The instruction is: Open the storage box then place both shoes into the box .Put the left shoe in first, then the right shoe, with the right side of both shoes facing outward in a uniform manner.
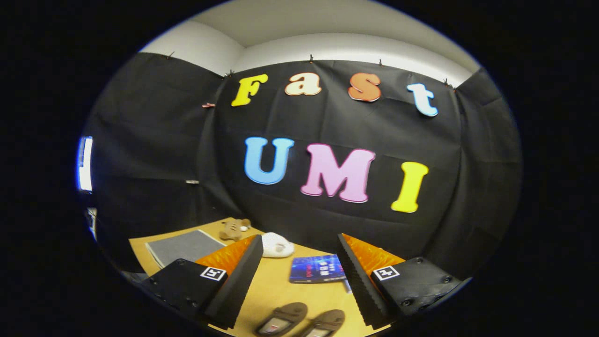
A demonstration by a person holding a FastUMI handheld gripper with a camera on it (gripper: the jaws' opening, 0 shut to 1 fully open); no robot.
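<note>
Two brown shoes lie side by side on the wooden table (276,290), low between my fingers: one shoe (282,318) to the left and the other shoe (326,323) to its right, both partly cut off below. My gripper (299,271) is open, held above the table with nothing between its black ribbed fingers (241,281).
A blue booklet (318,268) lies just beyond the shoes. Farther off sit a white rounded object (277,245), a small brown plush toy (234,229) and a grey flat panel (185,247) to the left. Black cloth walls the booth behind the table.
</note>
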